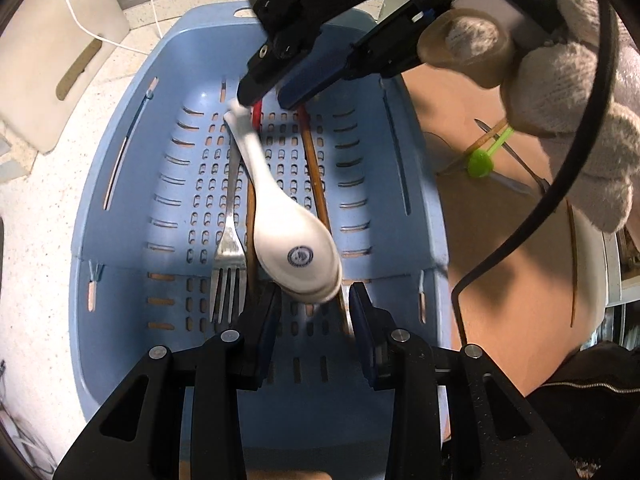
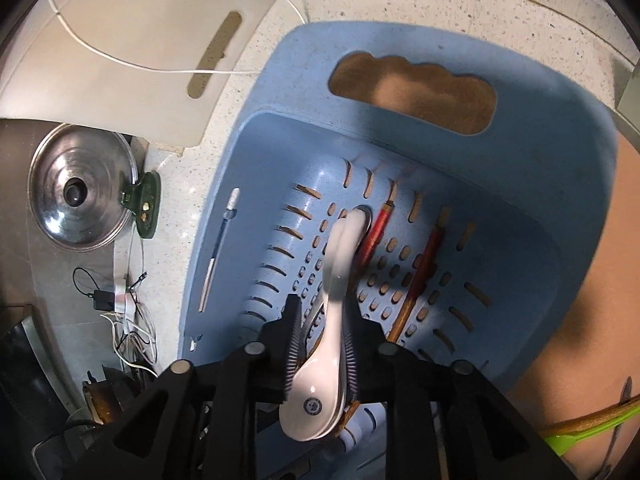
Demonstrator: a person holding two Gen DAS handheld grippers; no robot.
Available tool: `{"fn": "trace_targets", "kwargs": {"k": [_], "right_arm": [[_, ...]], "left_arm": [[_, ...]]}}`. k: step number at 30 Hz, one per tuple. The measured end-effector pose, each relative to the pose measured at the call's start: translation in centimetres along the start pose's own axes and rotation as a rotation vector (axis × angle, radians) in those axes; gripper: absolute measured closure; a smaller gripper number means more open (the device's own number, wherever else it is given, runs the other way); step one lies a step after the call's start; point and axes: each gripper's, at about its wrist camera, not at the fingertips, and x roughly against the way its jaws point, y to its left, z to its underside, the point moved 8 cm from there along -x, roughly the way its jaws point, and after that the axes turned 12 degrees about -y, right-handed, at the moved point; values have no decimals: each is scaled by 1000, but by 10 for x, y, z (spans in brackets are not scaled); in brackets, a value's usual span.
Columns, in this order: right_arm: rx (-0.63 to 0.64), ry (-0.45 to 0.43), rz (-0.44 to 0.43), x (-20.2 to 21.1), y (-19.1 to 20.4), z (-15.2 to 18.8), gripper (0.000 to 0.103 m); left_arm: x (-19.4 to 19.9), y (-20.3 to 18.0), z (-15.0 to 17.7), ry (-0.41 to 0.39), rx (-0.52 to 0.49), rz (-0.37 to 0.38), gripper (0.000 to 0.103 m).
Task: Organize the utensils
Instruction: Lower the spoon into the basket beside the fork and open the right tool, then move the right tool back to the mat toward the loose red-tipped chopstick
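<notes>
A blue slotted basket (image 1: 120, 208) (image 2: 540, 152) holds a steel fork (image 1: 229, 256), red-tipped wooden chopsticks (image 1: 316, 184) (image 2: 424, 264) and a white ceramic spoon (image 1: 280, 224) (image 2: 324, 368). The spoon looks blurred and seems to be two stacked. My right gripper (image 1: 268, 100) (image 2: 320, 356) is over the basket with its jaws standing apart on either side of the spoon's handle. My left gripper (image 1: 314, 312) is open just above the spoon's bowl, empty.
A brown mat (image 1: 480, 240) to the right of the basket carries a green utensil (image 1: 482, 160), metal cutlery and a chopstick. A white cutting board (image 2: 140, 40) with a cord and a steel pot lid (image 2: 80, 196) lie to the left on the speckled counter.
</notes>
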Motion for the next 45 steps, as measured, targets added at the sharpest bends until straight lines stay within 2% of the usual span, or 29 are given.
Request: {"fn": "trace_targets", "kwargs": {"k": [4, 7, 14, 16, 18, 23, 25, 32, 38, 45], "right_arm": [[15, -19, -26, 18, 4, 2, 81], [23, -44, -55, 39, 5, 5, 75], [59, -177, -57, 117, -22, 24, 67], [79, -247, -30, 148, -39, 30, 64], [97, -319, 11, 177, -58, 37, 55], [101, -497, 142, 245, -119, 65, 40], [83, -524, 183, 262, -142, 77, 38], [-84, -553, 267, 293, -219, 137, 38], [-207, -534, 283, 291, -252, 180, 38], [-343, -482, 258, 271, -271, 201, 38]], "left_arm": [[16, 1, -1, -22, 9, -4, 70], [32, 0, -5, -53, 6, -11, 70], [59, -25, -25, -133, -27, 2, 70], [63, -39, -30, -152, -55, 14, 70], [63, -54, -36, -163, -83, 31, 70], [49, -93, -45, -150, -161, 97, 70], [41, -108, -47, -142, -193, 119, 70], [11, -161, -54, -93, -307, 182, 70], [-15, -193, -52, -37, -384, 225, 70], [-31, -187, -71, -17, -355, 236, 70]]}}
